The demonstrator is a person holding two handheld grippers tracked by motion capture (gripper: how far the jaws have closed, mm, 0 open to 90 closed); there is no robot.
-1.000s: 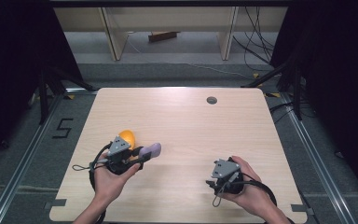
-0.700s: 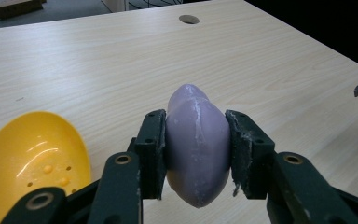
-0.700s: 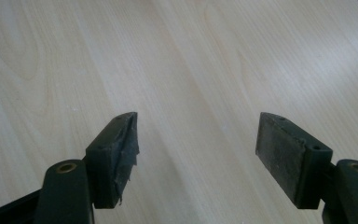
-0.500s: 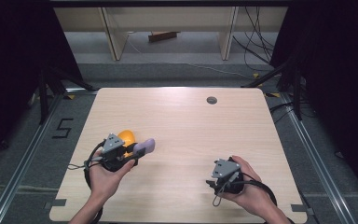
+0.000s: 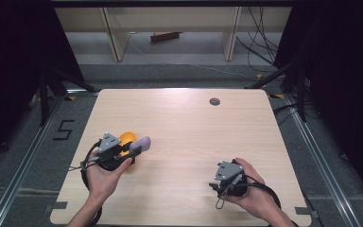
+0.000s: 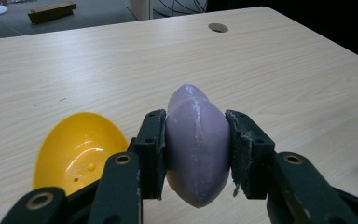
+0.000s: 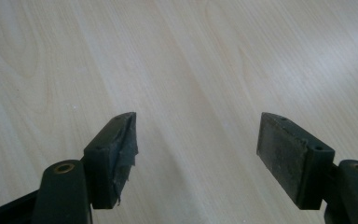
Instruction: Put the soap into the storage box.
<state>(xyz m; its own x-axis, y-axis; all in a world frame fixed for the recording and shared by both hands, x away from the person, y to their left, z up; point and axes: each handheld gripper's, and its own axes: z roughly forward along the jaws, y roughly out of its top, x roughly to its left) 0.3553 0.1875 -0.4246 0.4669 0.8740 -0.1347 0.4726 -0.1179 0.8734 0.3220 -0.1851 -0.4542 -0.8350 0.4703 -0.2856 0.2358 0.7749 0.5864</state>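
Observation:
My left gripper is shut on a pale purple egg-shaped shell half, held edge-up between both pads just above the wooden table. Beside it on the table lies a yellow shell half, hollow side up. In the high view the left gripper holds the purple shell half at the table's left, with the yellow shell half just behind it. My right gripper stands open over bare wood, and in the high view the right gripper rests near the front right.
A dark round hole sits in the tabletop near the far edge. Beyond the table stand wooden shelf legs and loose cables on the floor. A black cable loops from the left gripper.
The left hand with the purple shell half has drifted slightly left and away from me. The right hand has stayed put.

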